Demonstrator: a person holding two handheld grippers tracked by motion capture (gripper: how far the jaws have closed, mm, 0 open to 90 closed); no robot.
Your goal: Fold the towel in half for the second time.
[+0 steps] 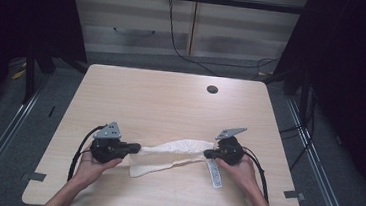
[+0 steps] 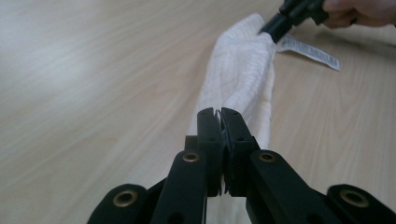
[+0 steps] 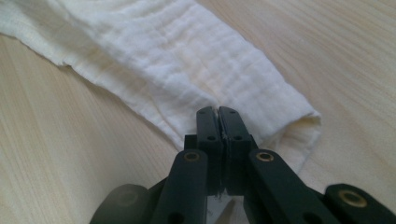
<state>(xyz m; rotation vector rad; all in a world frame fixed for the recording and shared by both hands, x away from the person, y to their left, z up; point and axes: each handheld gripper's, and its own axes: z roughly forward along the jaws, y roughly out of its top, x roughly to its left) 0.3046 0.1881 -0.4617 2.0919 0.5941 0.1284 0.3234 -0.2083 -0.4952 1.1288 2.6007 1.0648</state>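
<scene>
While both grippers pinch it, the white cloth (image 1: 168,157) lies stretched across the near part of the counter (image 1: 171,102): left gripper (image 1: 134,148) has its jaws clamped on one end, right gripper (image 1: 207,154) on the other, by the label (image 1: 214,173) — soft, light, floppy stuff, best gripped at the corners

Cream-white crinkle-ribbed cloth (image 1: 169,154), pale woodgrain table (image 1: 171,102), black hand-held grippers.

A light wooden table with rounded corners (image 1: 171,97) stands on grey carpet floor (image 1: 27,134), a dark round cable hole (image 1: 212,89) near its far right edge. Beyond it, a pale wooden cabinet (image 1: 142,24) lines the far wall, with a black cable (image 1: 176,42) hanging down it, and dark curtains (image 1: 359,73) close both sides.
</scene>
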